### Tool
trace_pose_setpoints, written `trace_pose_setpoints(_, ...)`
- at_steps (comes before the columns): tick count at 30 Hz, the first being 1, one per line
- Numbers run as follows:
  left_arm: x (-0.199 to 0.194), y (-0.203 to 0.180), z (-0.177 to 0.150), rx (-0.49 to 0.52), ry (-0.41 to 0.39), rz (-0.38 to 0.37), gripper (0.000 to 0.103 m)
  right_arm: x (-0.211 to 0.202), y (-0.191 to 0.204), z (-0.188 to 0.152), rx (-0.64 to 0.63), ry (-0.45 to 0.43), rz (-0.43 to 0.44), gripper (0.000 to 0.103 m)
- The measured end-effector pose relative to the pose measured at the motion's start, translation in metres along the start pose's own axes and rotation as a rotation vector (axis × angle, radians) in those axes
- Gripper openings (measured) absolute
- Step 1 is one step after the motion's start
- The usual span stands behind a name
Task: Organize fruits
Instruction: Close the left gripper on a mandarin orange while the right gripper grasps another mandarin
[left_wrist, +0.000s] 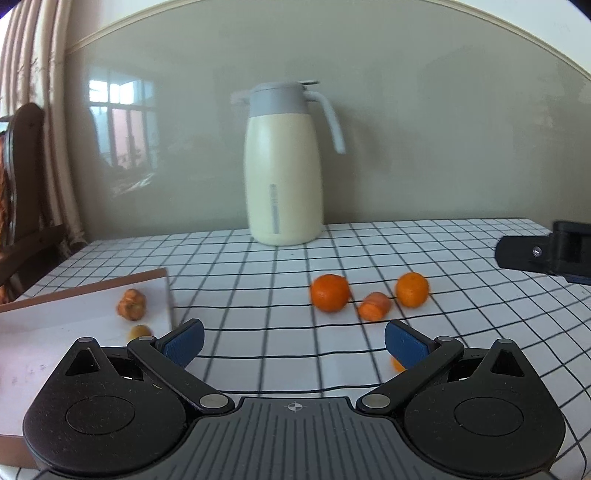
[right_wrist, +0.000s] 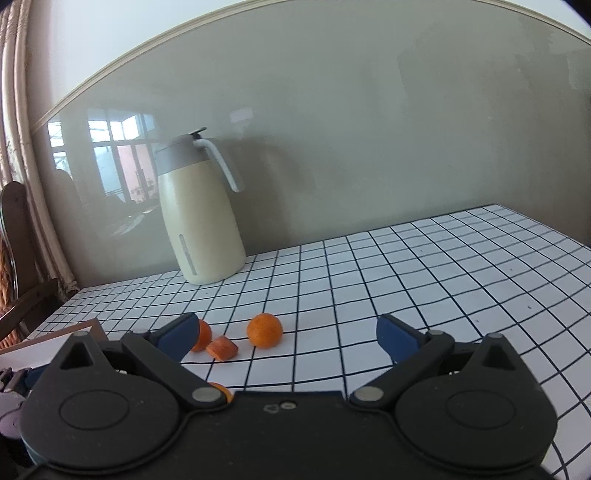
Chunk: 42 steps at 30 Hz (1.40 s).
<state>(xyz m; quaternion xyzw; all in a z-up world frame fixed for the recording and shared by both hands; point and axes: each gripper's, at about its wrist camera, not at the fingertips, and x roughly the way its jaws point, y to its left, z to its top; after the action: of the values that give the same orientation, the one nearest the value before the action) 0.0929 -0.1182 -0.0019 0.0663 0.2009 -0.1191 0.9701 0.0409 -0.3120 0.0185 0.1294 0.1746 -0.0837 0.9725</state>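
A bench (left_wrist: 461, 258) covered in a white, black-gridded cloth holds a cream thermos jug (left_wrist: 282, 166) at the back. Two small round oranges (left_wrist: 330, 292) (left_wrist: 412, 289) sit mid-bench with an orange carrot-like chunk (left_wrist: 375, 306) between them. At the left, a shallow white tray (left_wrist: 74, 314) holds two small fruits (left_wrist: 131, 304). The left gripper (left_wrist: 293, 341) and the right gripper (right_wrist: 286, 338) both hover with fingers spread, empty. The oranges look light, firm but bruisable, and likely to roll; pinching gently across the widest middle seems safest.
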Motion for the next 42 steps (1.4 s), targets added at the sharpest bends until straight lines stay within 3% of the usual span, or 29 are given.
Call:
trace_pose_setpoints(10,0.01,-0.035,-0.007,0.031,0.021,-0.063,0.102,0.003,-0.012,-0.002,0.0,0.033,-0.033,0.094)
trace_pose_setpoints(13,0.015,-0.044,-0.008,0.035,0.041,-0.086,0.088,0.004,-0.016,-0.003,0.003,0.036,-0.036,0.093)
trace_pose_setpoints(18,0.026,-0.053,-0.009,0.013,0.077,-0.097,0.087,0.008,-0.019,-0.003,0.003,0.062,-0.029,0.088)
trace_pose_setpoints(20,0.028,-0.056,-0.009,0.009,0.081,-0.101,0.081,0.01,-0.018,-0.002,-0.001,0.069,-0.024,0.085)
trace_pose_setpoints(21,0.029,-0.057,-0.009,0.007,0.088,-0.105,0.07,0.011,-0.018,-0.002,-0.003,0.071,-0.022,0.084)
trace_pose_setpoints(22,0.03,-0.058,-0.01,0.002,0.099,-0.112,0.067,0.011,-0.018,-0.002,-0.003,0.071,-0.021,0.084)
trace_pose_setpoints(29,0.034,-0.065,-0.012,0.006,0.117,-0.15,0.056,0.016,-0.017,-0.001,0.003,0.076,-0.012,0.084)
trace_pose_setpoints(32,0.033,-0.071,-0.014,0.023,0.117,-0.171,0.045,0.019,-0.015,-0.001,-0.002,0.082,-0.006,0.082)
trace_pose_setpoints(33,0.033,-0.072,-0.015,0.03,0.116,-0.177,0.036,0.02,-0.015,-0.001,-0.002,0.086,-0.003,0.082)
trace_pose_setpoints(42,0.039,-0.066,-0.013,0.021,0.112,-0.163,0.036,0.038,-0.009,-0.002,-0.01,0.117,0.01,0.077)
